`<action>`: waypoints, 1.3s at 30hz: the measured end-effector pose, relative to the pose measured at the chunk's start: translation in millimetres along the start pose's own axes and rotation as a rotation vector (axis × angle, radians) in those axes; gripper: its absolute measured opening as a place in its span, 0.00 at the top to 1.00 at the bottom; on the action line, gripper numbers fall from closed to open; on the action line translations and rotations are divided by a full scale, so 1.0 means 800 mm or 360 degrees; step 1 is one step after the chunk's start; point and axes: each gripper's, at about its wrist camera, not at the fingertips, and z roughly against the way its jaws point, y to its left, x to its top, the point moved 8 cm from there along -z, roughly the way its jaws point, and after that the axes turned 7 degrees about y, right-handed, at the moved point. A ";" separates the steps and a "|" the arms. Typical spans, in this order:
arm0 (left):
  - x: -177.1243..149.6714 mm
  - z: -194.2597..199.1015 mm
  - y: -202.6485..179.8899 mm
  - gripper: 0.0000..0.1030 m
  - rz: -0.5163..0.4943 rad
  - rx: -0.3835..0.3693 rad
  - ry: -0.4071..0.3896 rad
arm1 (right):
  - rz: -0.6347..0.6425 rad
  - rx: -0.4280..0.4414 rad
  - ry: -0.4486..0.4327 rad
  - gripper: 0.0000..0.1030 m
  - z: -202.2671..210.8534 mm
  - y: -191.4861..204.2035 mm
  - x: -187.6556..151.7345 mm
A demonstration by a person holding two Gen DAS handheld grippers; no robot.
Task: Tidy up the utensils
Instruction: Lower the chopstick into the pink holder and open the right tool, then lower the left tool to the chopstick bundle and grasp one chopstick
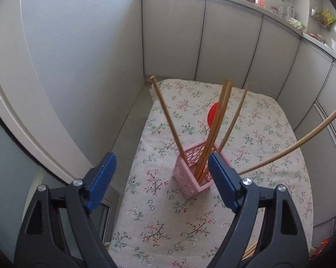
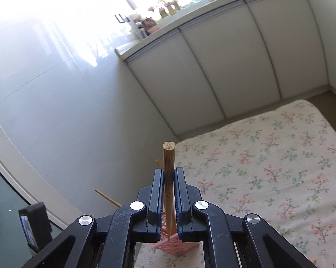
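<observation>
Against white cabinet doors (image 1: 230,44), a table under a floral cloth (image 1: 159,223) carries a pink lattice holder (image 1: 190,178) with several chopsticks and a red spoon (image 1: 212,114) standing inside, the left hand-held gripper (image 1: 162,174) spread wide beside it, the right hand-held gripper (image 2: 169,178) clenched on one chopstick (image 2: 169,154) above it.

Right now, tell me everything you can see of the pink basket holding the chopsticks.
The pink basket is a small, square, upright holder that looks like plastic, with lattice-cut walls and a solid rim. It stands on the floral tablecloth, near the cloth's middle. Several wooden chopsticks lean out of it at splayed angles, alongside a red utensil whose round end shows behind them. The open left hand-held gripper hovers in front without touching it. In the right wrist view only a corner shows below the gripper.
</observation>
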 end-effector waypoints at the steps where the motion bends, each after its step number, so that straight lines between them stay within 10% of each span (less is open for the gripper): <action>1: -0.005 -0.007 0.006 0.18 0.0013 0.0018 0.0050 | 0.0014 -0.0001 0.0004 0.92 -0.006 0.005 0.000; 19: -0.027 -0.024 0.014 0.18 -0.0050 0.0007 0.0206 | 0.0065 -0.0010 0.0210 0.87 -0.122 0.020 -0.043; 26: -0.029 -0.020 0.002 0.18 -0.0093 -0.0013 0.0202 | 0.0062 -0.0024 0.0223 0.41 -0.102 0.015 -0.041; 39: -0.059 -0.015 -0.053 0.18 -0.0294 -0.0091 0.0253 | 0.0006 -0.0295 0.0394 0.12 -0.027 -0.069 -0.075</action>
